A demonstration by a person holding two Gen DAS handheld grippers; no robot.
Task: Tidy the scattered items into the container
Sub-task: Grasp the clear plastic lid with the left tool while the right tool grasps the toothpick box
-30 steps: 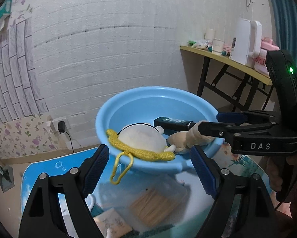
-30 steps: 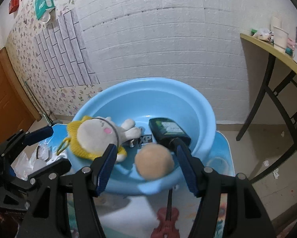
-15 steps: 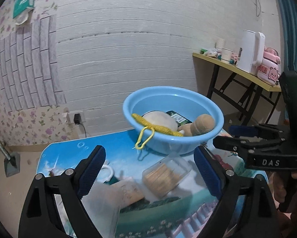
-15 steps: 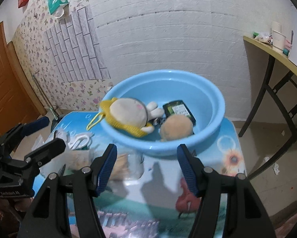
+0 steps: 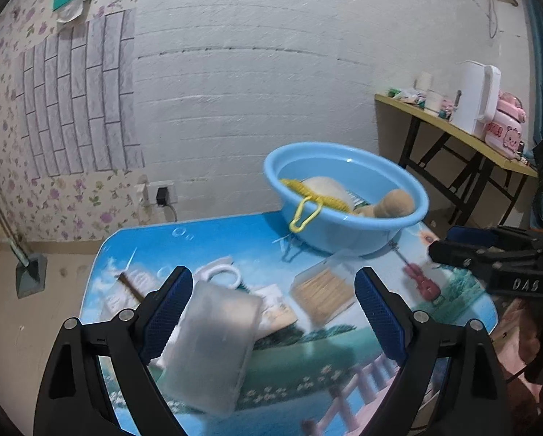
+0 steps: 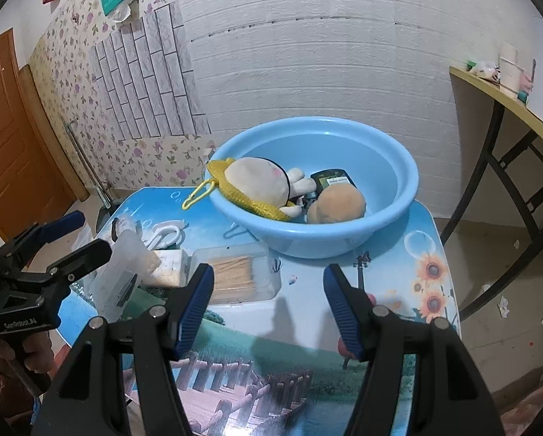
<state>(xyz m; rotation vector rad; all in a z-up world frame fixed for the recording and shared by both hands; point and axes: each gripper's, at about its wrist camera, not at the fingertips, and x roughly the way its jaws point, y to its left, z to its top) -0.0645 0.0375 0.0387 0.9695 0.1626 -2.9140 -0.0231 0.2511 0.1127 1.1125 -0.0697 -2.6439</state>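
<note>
While both hand-held grippers gape empty, the frosted box (image 5: 213,345) lies at 7 o'clock inside the left hand-held gripper (image 5: 273,312), long axis toward 1 o'clock; the right hand-held gripper (image 6: 267,305) is farther off.

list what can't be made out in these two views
- Frosted plastic box: motion-blurred in the left wrist view, contents unreadable.
- Dark device in the basin: label too small; plush toy and brown ball cover its near end.
- White hook: partly behind the frosted plastic box, right wrist view.
</note>
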